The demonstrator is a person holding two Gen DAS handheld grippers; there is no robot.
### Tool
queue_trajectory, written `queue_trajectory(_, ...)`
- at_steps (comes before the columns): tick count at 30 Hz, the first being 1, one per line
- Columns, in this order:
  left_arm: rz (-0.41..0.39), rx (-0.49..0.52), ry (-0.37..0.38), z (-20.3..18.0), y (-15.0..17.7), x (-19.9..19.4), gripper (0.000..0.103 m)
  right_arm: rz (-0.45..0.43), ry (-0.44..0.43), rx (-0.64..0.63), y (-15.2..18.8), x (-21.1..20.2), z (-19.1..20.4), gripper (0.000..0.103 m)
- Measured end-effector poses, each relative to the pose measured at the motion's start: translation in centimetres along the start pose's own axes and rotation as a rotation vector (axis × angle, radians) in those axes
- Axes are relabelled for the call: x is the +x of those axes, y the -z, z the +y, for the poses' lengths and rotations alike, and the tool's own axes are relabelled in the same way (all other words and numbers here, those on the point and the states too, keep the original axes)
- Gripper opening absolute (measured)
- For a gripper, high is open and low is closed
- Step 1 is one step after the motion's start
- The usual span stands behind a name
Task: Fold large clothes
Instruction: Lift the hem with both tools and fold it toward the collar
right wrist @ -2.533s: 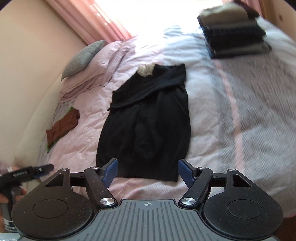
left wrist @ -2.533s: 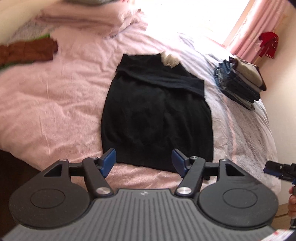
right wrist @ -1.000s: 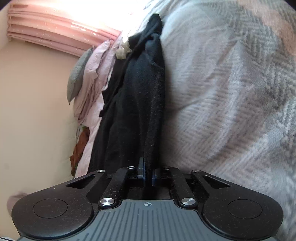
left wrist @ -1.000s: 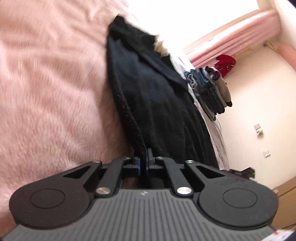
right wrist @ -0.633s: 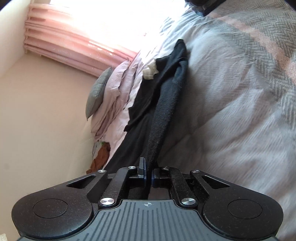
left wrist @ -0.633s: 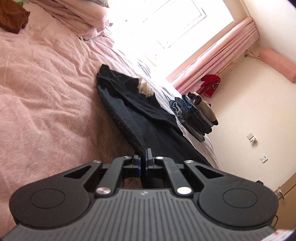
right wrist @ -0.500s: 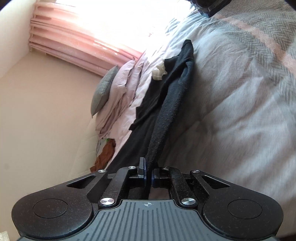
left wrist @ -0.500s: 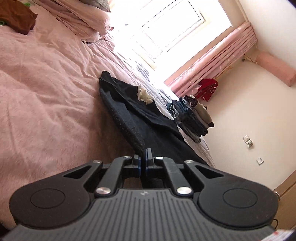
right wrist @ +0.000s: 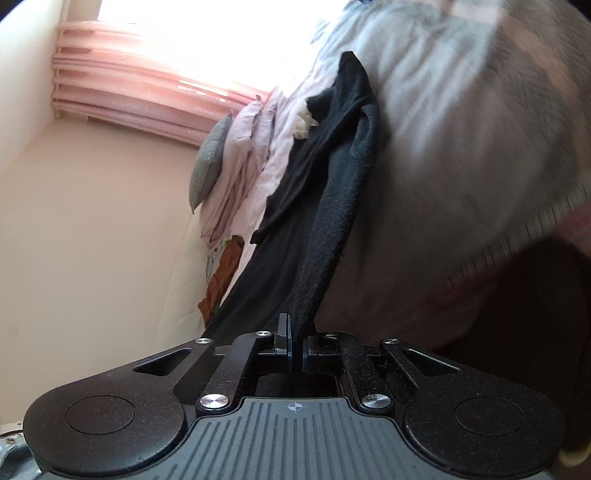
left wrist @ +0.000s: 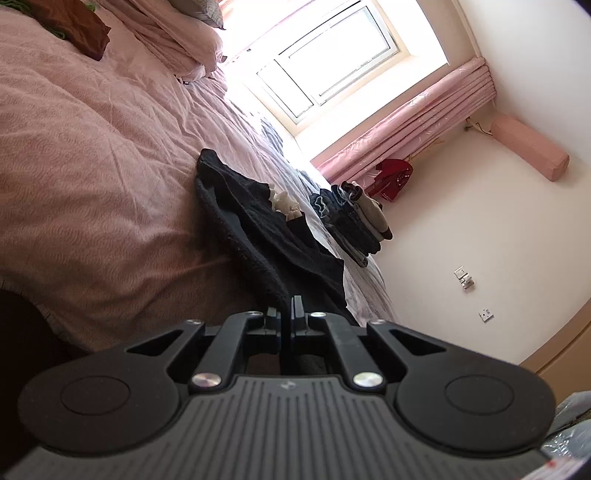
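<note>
A black knitted garment point(left wrist: 258, 236) with a cream collar point(left wrist: 282, 201) lies on the pink bed cover point(left wrist: 92, 177). Its near hem is raised off the bed. My left gripper point(left wrist: 285, 308) is shut on one hem corner, and the cloth runs taut from the jaws toward the collar. In the right wrist view the same black garment point(right wrist: 332, 192) stretches away from my right gripper point(right wrist: 295, 341), which is shut on the other hem corner. The far part with the folded sleeve still rests on the bed.
A stack of folded clothes point(left wrist: 354, 218) sits on the bed's far right side. A brown garment point(left wrist: 85, 35) and pillows point(left wrist: 173, 40) lie at the head. Pink curtains point(left wrist: 399, 125) and a window point(left wrist: 332, 66) are beyond. The bed's dark edge point(right wrist: 535, 288) is close on the right.
Both grippers, which closed on the hem corners earlier, have kept rising and tilting up. The hem is lifted higher and more of the room shows.
</note>
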State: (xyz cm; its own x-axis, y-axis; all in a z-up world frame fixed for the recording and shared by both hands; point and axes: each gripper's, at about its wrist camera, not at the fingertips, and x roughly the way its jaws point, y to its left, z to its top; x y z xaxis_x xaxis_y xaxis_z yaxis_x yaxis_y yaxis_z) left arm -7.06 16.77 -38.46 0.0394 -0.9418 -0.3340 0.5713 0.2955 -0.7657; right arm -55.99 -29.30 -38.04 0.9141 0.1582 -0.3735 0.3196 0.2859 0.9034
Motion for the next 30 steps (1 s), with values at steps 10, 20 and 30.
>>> queue_trajectory(10, -0.024, -0.011, 0.102, -0.5, -7.4, 6.4, 0.002, -0.016, -0.076, -0.044, -8.3, 2.9, 4.4, 0.001)
queue_trajectory(20, 0.101, -0.136, -0.066, 3.6, -19.3, 27.0, 0.004, -0.153, 0.025, 0.187, -24.9, 13.6, 1.3, 0.002)
queue_trajectory(30, 0.163, 0.086, -0.258, 7.7, -22.2, 30.8, 0.013, -0.251, 0.320, -0.343, -25.2, 14.6, 1.3, 0.059)
